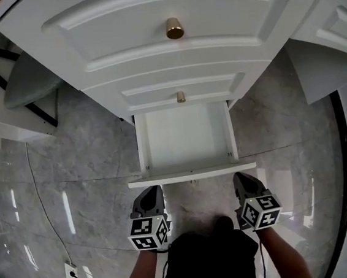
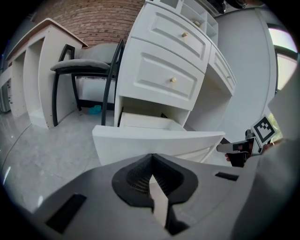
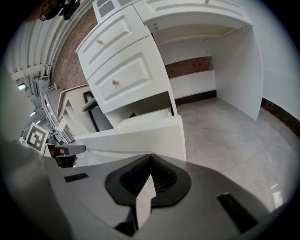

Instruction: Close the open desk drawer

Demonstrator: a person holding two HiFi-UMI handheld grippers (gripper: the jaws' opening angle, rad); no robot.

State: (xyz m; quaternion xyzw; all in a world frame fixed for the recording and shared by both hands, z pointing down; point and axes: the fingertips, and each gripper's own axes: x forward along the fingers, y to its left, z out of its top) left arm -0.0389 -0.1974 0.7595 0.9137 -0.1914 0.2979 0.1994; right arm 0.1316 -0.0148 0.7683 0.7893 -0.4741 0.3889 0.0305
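The white bottom drawer (image 1: 185, 137) of the desk stands pulled out, its inside bare. Its front panel (image 1: 192, 174) faces me. My left gripper (image 1: 153, 190) is shut, its tip just short of the panel's left part. My right gripper (image 1: 241, 176) is shut too, just in front of the panel's right end. In the left gripper view the shut jaws (image 2: 152, 158) point at the drawer front (image 2: 154, 140), which fills the view close ahead. From the right gripper (image 3: 150, 158), the same panel (image 3: 136, 138) lies close ahead. Whether either tip touches the panel I cannot tell.
Two shut drawers with gold knobs (image 1: 174, 28) (image 1: 181, 96) sit above the open one. A grey chair with a black frame (image 1: 26, 83) stands to the left. The desk's kneehole (image 3: 211, 70) opens to the right. A cable and socket (image 1: 72, 274) lie on the marble floor.
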